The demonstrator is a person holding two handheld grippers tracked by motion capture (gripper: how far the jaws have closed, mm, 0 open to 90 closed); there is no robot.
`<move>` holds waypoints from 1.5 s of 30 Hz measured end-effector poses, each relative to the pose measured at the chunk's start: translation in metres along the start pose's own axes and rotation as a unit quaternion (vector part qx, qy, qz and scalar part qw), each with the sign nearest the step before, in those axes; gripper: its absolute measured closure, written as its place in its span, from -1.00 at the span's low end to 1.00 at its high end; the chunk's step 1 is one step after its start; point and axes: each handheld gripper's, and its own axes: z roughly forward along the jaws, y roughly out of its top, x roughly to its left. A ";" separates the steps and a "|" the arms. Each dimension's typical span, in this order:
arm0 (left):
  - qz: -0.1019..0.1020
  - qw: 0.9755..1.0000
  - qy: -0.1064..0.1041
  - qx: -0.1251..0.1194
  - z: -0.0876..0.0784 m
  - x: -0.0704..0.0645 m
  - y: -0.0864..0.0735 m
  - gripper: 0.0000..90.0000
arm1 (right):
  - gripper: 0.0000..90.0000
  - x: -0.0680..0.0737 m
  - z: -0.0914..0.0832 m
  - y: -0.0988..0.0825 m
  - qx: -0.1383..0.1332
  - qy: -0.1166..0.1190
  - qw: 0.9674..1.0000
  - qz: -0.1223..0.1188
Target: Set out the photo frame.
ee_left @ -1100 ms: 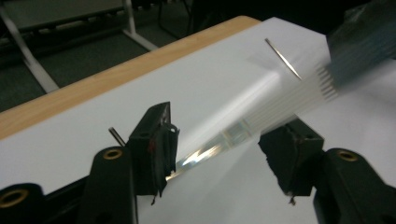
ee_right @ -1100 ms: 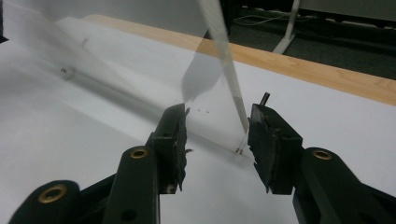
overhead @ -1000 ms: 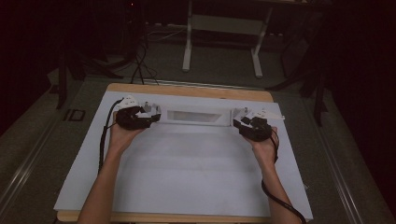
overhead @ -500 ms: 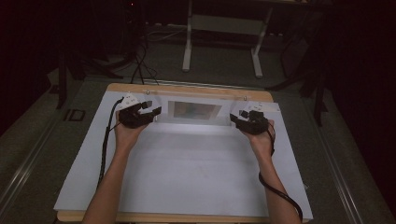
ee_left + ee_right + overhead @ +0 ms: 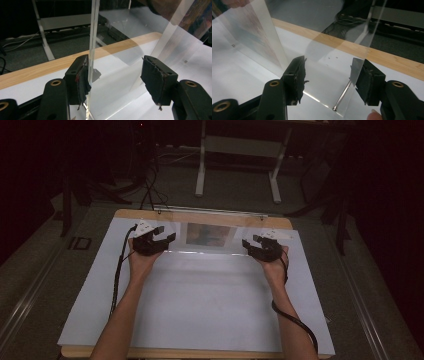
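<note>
Clear acrylic frame with picture insert stands at far side of white sheet, between our grippers.

Rigid, slick, light, scratch-prone, we judge; grip end edges, near the metal pin.

Long axis runs left-right; face toward us.

Left gripper: jaws spread, panel edge against one pad, unclamped.

Right gripper: jaws just opening, panel corner between, released.

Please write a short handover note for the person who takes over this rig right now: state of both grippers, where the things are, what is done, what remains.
Left hand-held gripper: jaws open; the clear acrylic picture stand has one edge against its left pad, the other pad apart.
Right hand-held gripper: jaws have just been opening, around the stand's other end; no firm grip visible.
The stand sits at the far edge of the white sheet on the wooden table, a colourful picture insert inside.
Done: both ends framed.
Left: probably close both, then move it.
</note>
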 end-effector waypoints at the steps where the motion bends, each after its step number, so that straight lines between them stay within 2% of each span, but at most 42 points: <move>1: 0.003 1.000 0.002 0.003 0.001 0.000 0.000 -0.10 | -0.05 0.000 0.002 0.000 0.003 -0.001 1.000 -0.002; 8: 0.011 1.000 0.017 0.013 0.005 -0.002 0.002 -0.10 | -0.12 0.000 0.011 0.000 0.013 -0.002 1.000 -0.004; 15: 0.024 0.999 0.038 0.013 0.008 -0.005 0.002 -0.09 | -0.14 0.003 0.014 0.003 0.020 -0.016 1.000 -0.008; 24: 0.026 0.997 0.062 0.024 0.010 -0.010 0.007 -0.08 | -0.13 0.003 0.016 0.008 0.034 -0.024 0.999 -0.002; 30: 0.020 0.997 0.061 0.034 0.008 -0.009 0.009 -0.08 | -0.13 0.003 0.016 0.012 0.044 -0.023 0.999 -0.005; 38: 0.004 0.998 0.054 0.022 -0.003 -0.008 0.015 -0.07 | -0.12 0.009 0.011 0.016 0.047 -0.013 0.999 0.000; 45: -0.002 0.998 0.051 0.035 -0.015 -0.012 0.018 -0.07 | -0.12 0.017 0.001 0.018 0.051 -0.013 0.999 -0.001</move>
